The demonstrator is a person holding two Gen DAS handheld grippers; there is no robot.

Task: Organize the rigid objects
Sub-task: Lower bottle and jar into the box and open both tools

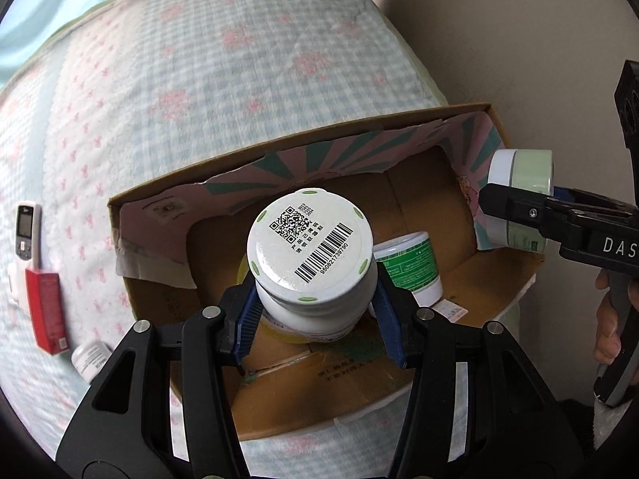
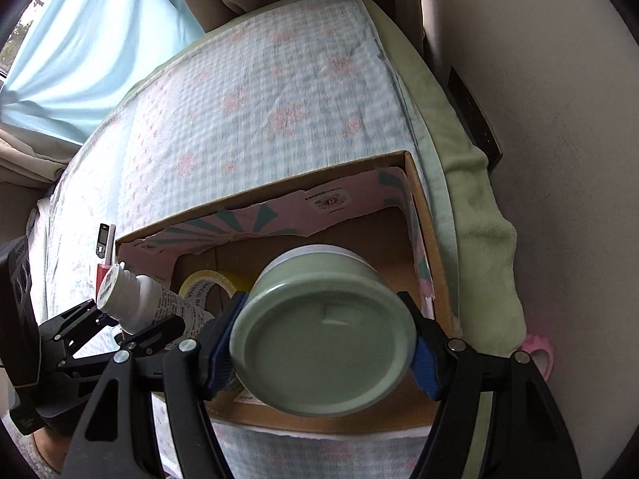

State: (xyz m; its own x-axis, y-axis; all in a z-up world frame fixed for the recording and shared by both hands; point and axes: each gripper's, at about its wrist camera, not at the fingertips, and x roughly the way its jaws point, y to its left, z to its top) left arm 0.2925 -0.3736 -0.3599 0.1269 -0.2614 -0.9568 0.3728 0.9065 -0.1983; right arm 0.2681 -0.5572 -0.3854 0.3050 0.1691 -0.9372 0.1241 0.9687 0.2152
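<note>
1. Left tongs (image 1: 315,311) clench the white bottle (image 1: 311,255), held above the cardboard box (image 1: 279,147); rigid, smooth plastic, so grip its neck.
2. Right tongs (image 2: 323,345) grasp the green-lidded jar (image 2: 325,339) at the box's 3 o'clock edge.

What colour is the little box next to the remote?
Red box; clearest in the left wrist view.

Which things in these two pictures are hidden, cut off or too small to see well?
- Tape roll: right wrist view, mostly behind the green jar.
- Green tub: left wrist view, partly behind the white bottle.
- Small bottle: left wrist view, partly covered by the left claw.
- Remote: screen too small to read.
- Cardboard box: floor mostly hidden.
</note>
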